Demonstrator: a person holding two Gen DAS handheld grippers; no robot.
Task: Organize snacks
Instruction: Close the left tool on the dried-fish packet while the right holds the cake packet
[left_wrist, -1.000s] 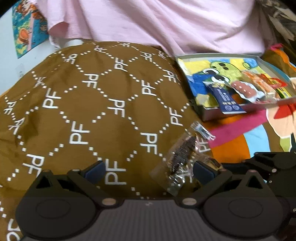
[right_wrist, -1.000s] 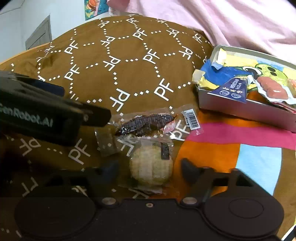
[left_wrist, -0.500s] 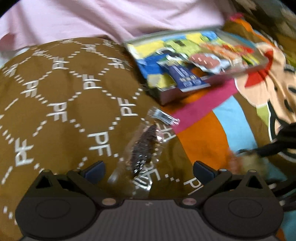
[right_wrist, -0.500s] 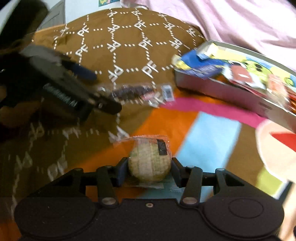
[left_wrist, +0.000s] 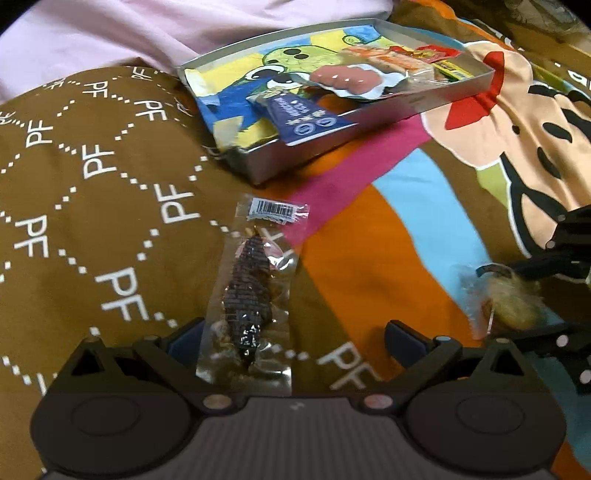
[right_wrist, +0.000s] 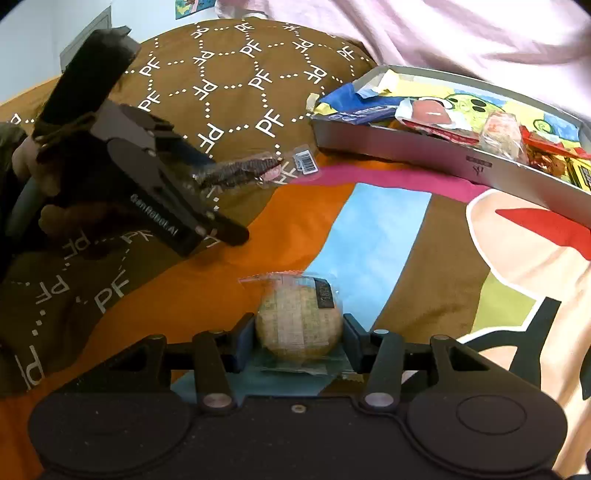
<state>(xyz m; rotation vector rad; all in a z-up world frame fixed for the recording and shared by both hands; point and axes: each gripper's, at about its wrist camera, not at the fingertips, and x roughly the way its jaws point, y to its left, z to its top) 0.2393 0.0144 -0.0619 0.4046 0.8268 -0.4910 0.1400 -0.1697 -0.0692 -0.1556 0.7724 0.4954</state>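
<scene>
On the bed, over the striped part of the cover (right_wrist: 373, 236), the right tongs (right_wrist: 299, 338) pinch a round pale cake in a clear wrapper (right_wrist: 298, 323), one pad on each flank. It looks light and crumbly, so a gentle squeeze across its widest part seems wise; the loose film at its ends would likely slip or tear if taken alone. Being round, the cake has no real long axis; its dark label faces up and away from the camera.

Farther toward the brown pillow (left_wrist: 92, 177), a dark dried strip in a clear sleeve (left_wrist: 251, 291) lies flat where pillow meets cover. Its long axis runs from the left tongs (left_wrist: 295, 334) toward the tray (left_wrist: 458, 92), with the barcode end nearest the tray. Those tongs stand spread wide, the near end of the sleeve between the pads, close by the left one, with no pinch on it. The strip seems stiffish but its film slick, so taking it across the narrow width, on the strip itself, looks best.

The tray, already holding several packets, sits by the pink sheet at the bed's far side.
</scene>
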